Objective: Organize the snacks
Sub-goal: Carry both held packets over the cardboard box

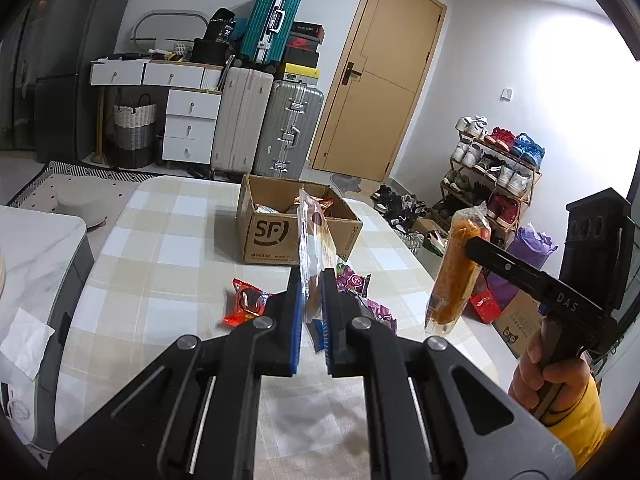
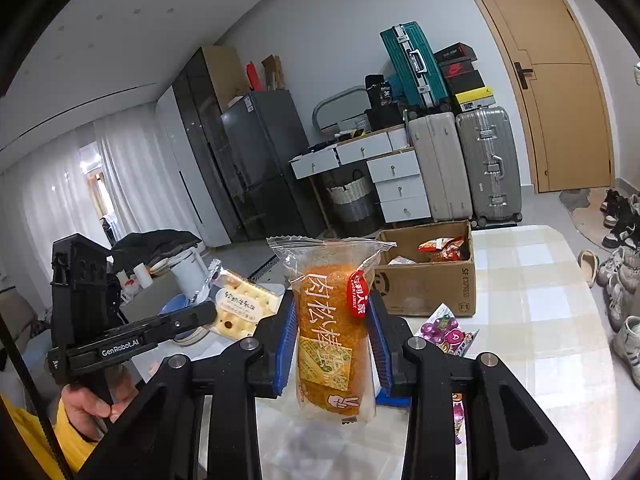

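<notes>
- The left gripper (image 1: pixel 310 300) pinches a flat clear-wrapped cracker packet (image 1: pixel 313 248) edge-on, near the open brown cardboard box (image 1: pixel 272 240).
- The right gripper (image 2: pixel 332 336) clamps an upright orange meat-floss roll packet (image 2: pixel 330 336).
- Red (image 1: pixel 246 304) and purple snack packets (image 1: pixel 354 282) lie on the checked table (image 1: pixel 160 248).

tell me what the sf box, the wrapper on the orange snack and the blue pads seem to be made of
SF box: brown corrugated cardboard, matte, with printed logo and folded flaps.
Orange snack wrapper: thin clear plastic film, glossy; the contents show through and the top seal is crimped.
Blue pads on the right tongs: probably rubber or foam, dull and ribbed; the look alone leaves it open.
</notes>
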`<state>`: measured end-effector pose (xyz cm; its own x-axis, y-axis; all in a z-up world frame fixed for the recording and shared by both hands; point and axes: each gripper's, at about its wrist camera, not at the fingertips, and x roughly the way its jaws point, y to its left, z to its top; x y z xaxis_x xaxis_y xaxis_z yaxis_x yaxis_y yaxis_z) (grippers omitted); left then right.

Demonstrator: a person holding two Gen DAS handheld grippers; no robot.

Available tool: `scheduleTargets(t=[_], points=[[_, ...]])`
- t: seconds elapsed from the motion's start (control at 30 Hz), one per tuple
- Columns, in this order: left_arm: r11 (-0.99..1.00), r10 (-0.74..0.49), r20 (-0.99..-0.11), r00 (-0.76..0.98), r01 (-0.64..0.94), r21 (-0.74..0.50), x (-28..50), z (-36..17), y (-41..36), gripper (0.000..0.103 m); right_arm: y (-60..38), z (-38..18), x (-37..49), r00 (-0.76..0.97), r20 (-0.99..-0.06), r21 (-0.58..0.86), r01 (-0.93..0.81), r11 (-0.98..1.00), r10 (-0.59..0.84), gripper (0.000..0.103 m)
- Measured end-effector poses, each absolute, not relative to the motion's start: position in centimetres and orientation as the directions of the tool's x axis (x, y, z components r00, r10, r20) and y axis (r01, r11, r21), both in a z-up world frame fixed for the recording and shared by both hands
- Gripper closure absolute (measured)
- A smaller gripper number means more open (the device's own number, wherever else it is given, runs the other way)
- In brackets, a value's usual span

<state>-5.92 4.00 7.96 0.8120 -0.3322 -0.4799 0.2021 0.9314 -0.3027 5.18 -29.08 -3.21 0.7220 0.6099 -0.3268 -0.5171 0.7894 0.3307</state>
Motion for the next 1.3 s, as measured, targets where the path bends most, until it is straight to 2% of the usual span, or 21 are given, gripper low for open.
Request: scheduleTargets(t=[0.3, 0.6, 0.97, 1.3], points=[[0.935, -0.335, -0.490, 0.805, 0.219, -0.280, -5.0, 9.4, 3.4, 0.097, -29.2, -2.4, 5.8, 0.724, -0.324, 0.320, -0.522, 0.791, 0.609, 0.069], [0.936, -0.334, -0.482, 0.810, 0.225, -0.271, -0.2, 11.8, 3.6, 0.097, -29.1, -0.3, 9.7, 0.743, -0.315, 0.314, -0.505, 0.804, 0.590, 0.069], [0.937, -0.336, -0.471, 0.816, 0.243, -0.250, 10.4, 15.8, 2.4, 0.097, -28.2, 4.1, 18.6, 0.741, -0.321, 0.300, -0.512, 0.805, 0.590, 0.069], [0.947, -0.315, -0.514, 0.798, 0.225, -0.231, 21.8, 15.1, -0.2, 0.097, -28.1, 4.8, 29.5, 0.744, -0.379, 0.346, -0.438, 0.830, 0.551, 0.069]])
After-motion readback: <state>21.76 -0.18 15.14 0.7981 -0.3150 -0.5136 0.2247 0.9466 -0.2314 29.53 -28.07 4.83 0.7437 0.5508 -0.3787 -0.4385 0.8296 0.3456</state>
